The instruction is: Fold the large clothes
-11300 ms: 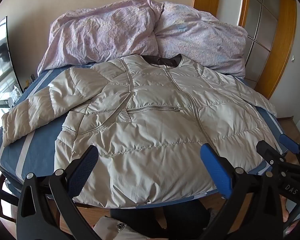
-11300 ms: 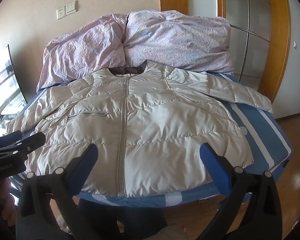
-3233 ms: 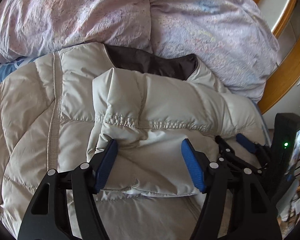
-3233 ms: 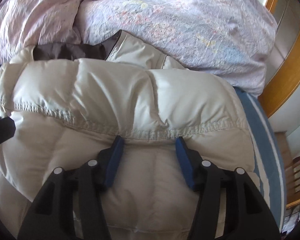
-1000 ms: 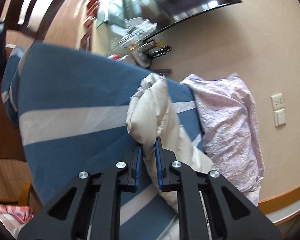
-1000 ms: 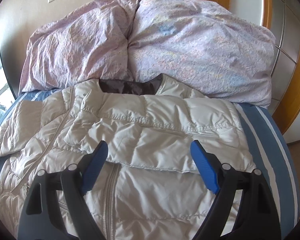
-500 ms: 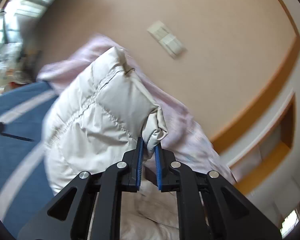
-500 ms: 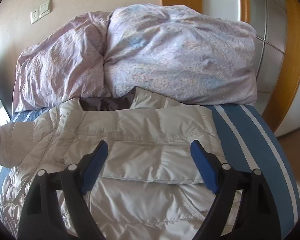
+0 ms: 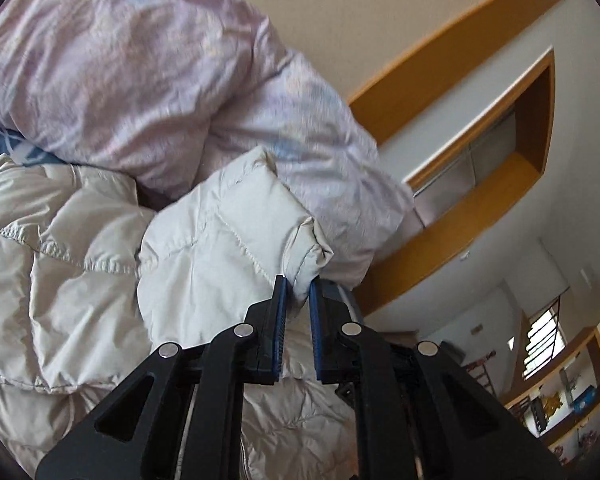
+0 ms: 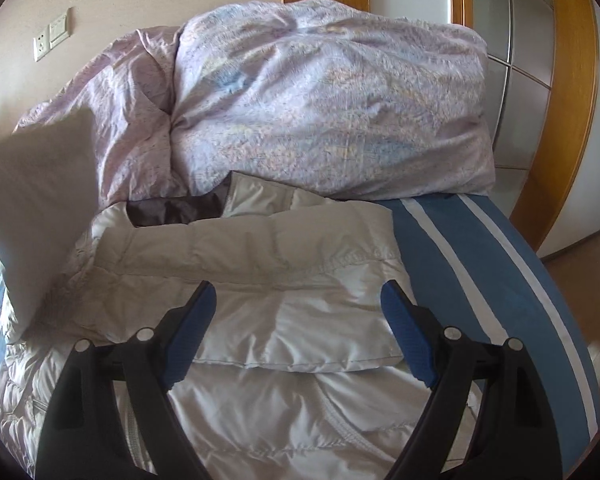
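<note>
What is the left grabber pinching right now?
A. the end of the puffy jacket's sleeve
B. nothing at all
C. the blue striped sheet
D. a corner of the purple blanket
A: in the left wrist view the left gripper has its blue pads closed on the cuff end of the jacket sleeve, which is lifted above the rest of the jacket lying on the bed.
</note>
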